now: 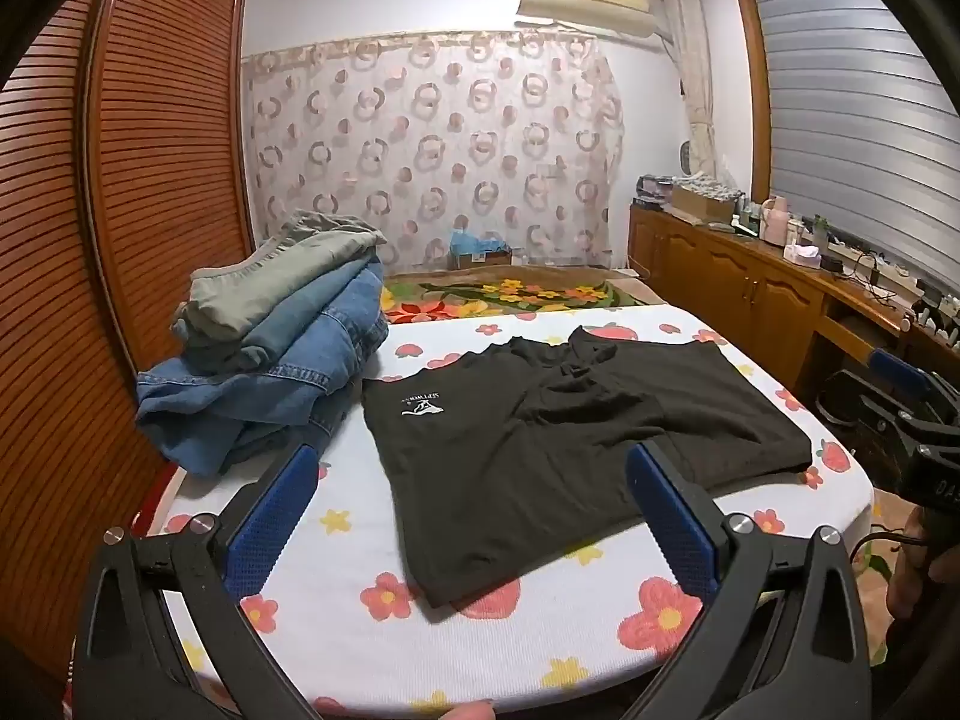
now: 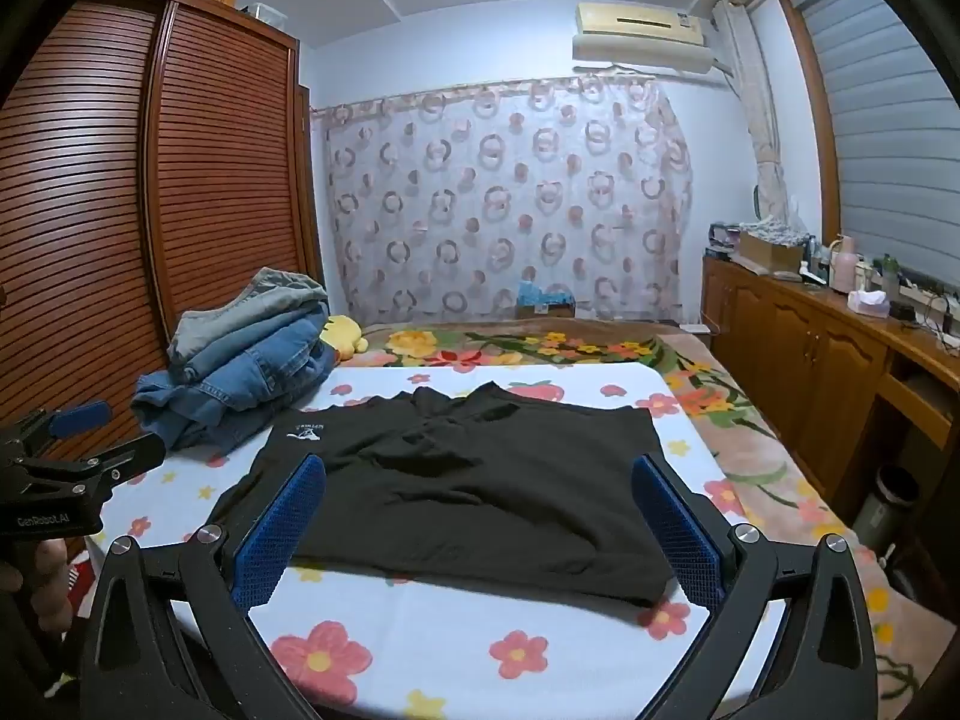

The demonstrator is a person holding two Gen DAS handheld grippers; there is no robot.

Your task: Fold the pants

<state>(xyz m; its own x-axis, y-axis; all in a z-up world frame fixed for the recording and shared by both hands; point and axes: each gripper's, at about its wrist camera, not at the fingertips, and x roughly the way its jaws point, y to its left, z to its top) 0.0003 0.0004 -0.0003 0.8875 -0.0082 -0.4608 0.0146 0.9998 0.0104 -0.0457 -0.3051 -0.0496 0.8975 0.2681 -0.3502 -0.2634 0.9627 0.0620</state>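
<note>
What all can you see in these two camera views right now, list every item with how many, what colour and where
black shorts with white logo: one, black, spread flat mid-board
flower-print padded board: one, white with red and yellow flowers, under the shorts
pile of denim jeans and grey-green trousers: one pile, blue and grey-green, board's far left corner
yellow plush toy: one, yellow, behind the pile
floral blanket: one, multicoloured, beyond and right of board
slatted wooden wardrobe: one, reddish brown, left wall
circle-pattern curtain: one, pale pink, far wall
air conditioner: one, cream, above curtain
wooden cabinet: one, brown, right wall
left gripper: one, black with blue pads, open
right gripper: one, same, open
</note>
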